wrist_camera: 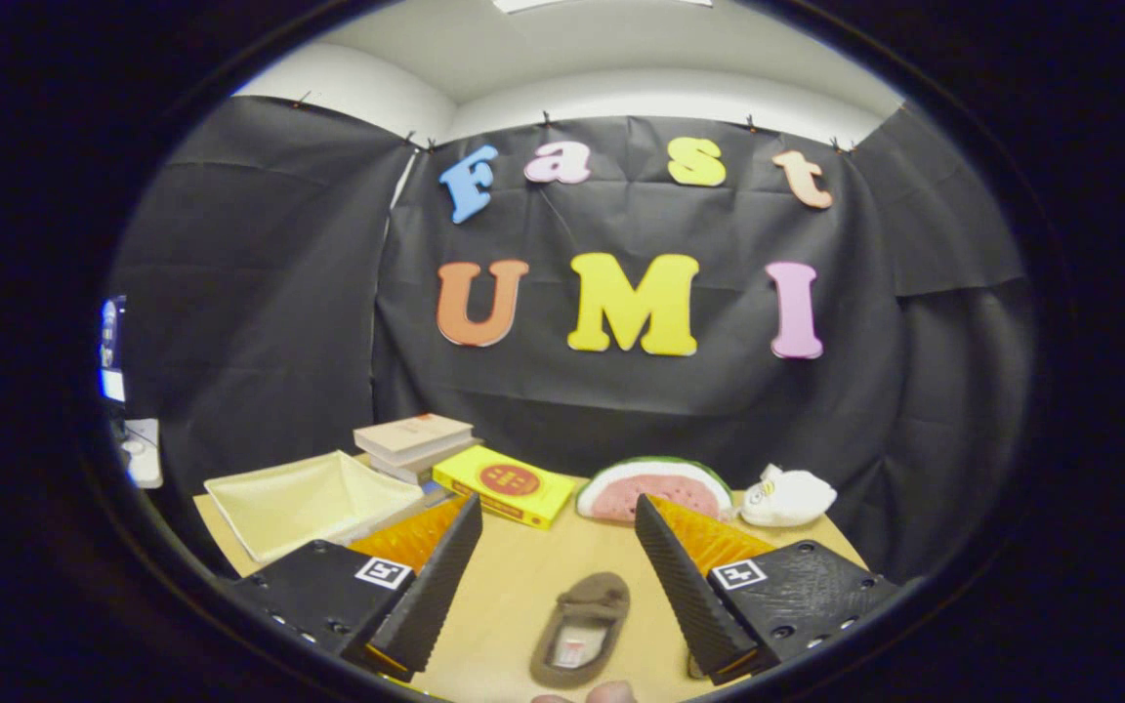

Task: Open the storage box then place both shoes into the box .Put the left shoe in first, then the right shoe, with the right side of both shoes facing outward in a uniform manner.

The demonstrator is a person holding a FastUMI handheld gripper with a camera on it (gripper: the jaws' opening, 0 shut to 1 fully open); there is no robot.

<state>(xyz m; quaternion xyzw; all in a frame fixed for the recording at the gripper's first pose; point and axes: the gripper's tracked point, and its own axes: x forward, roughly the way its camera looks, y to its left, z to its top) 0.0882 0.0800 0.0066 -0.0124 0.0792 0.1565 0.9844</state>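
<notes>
Brown shoe (582, 625) lying flat on the worktop (533, 576), opening upward, between the two fingers and touched by neither. Hand-held gripper (555, 547) released, fingers spread wide and holding nothing. Beyond the left finger, a cream storage box (304, 503), open on top, at the worktop's far left. Past it, stacked books (414, 444) with a yellow book (504, 485) just beside them. Beyond the right finger, a watermelon-slice toy (655, 485) and a white plush toy (785, 496) close together.
</notes>
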